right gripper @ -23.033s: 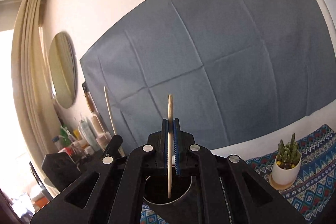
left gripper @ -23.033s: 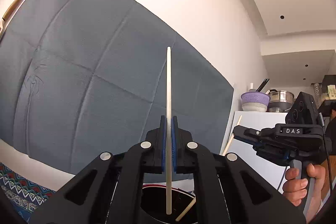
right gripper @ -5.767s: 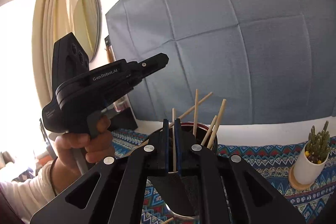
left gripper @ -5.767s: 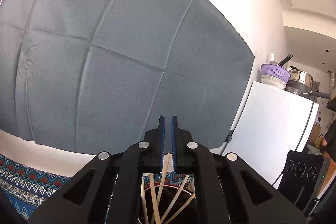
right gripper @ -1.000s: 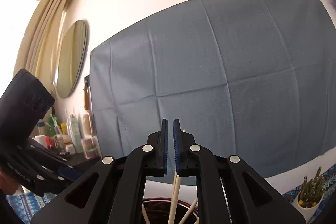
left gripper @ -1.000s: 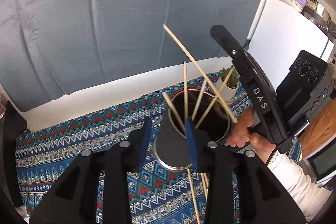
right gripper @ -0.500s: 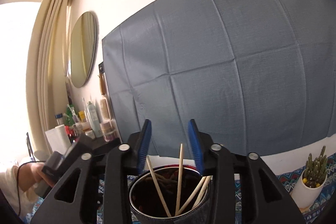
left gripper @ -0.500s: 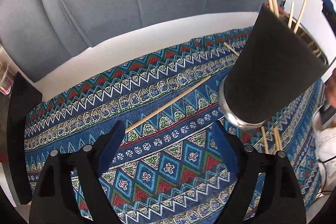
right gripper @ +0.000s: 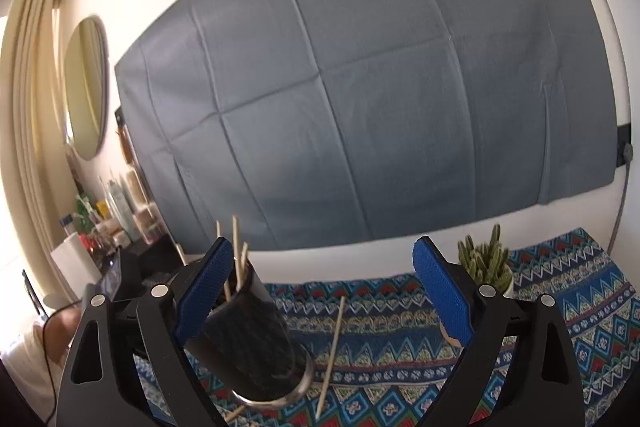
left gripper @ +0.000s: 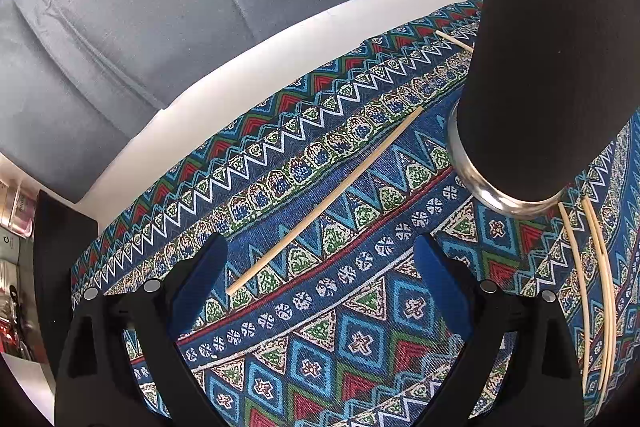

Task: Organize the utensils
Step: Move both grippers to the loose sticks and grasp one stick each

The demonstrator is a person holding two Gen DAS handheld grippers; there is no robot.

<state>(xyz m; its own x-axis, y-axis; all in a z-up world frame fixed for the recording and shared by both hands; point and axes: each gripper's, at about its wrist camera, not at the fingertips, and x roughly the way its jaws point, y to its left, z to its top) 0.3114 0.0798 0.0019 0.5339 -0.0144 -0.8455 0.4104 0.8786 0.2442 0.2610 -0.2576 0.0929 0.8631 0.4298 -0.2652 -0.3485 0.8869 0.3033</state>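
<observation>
My left gripper (left gripper: 320, 291) and right gripper (right gripper: 322, 291), jaws just spread, hold nothing; a slender pale wooden chopstick (left gripper: 324, 201) lies on the patterned woven cloth (left gripper: 360, 347) beside the black tapered cup (left gripper: 548, 67).

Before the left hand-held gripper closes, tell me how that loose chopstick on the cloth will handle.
The chopstick looks thin, straight and wooden: probably stiff and light. It lies flat on the patterned cloth, so pinching could be fiddly. Being slender and apparently round, it may roll if nudged.
</observation>
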